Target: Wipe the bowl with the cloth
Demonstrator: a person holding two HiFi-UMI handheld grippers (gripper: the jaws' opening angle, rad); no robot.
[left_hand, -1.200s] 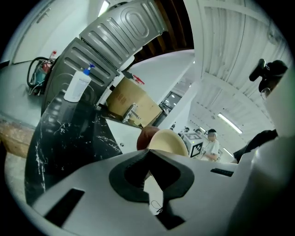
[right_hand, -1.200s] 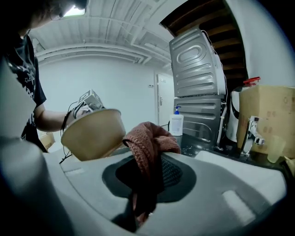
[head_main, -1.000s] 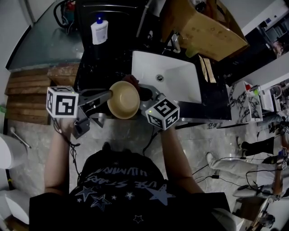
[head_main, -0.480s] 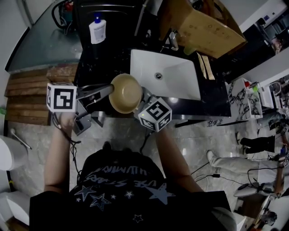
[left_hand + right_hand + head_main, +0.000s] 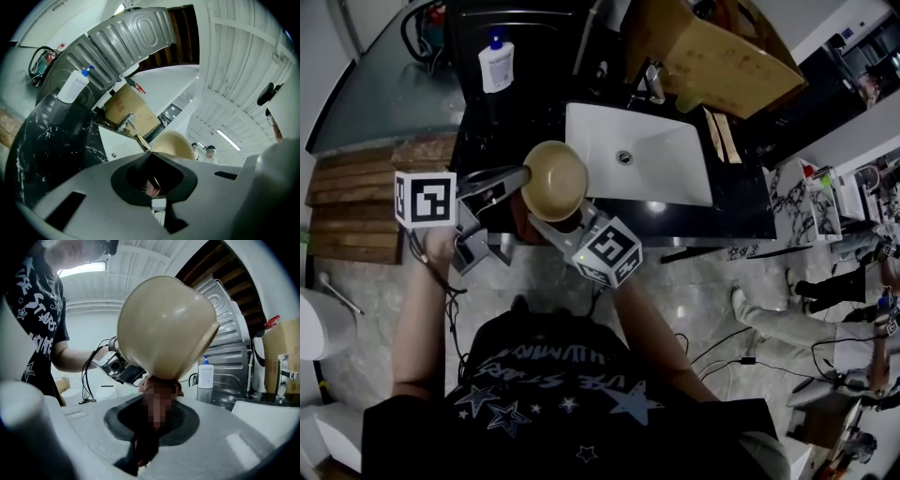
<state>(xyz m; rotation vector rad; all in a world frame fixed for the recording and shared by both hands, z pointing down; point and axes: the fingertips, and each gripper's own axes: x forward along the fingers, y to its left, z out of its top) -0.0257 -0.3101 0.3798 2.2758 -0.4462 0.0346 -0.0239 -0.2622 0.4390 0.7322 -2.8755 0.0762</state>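
Head view: one bowl (image 5: pixel 555 180), two grippers (image 5: pixel 523 178) (image 5: pixel 542 223)

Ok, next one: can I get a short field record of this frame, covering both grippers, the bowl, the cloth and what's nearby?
left gripper: shut on the rim of the beige round bowl, holding it off the counter
right gripper: shut on the dark brown cloth
cloth contact: pressed against the bowl's outer underside
bowl pose: opening faces up toward the head view
nearby: white rectangular sink; white pump bottle with a blue top on the black marbled counter
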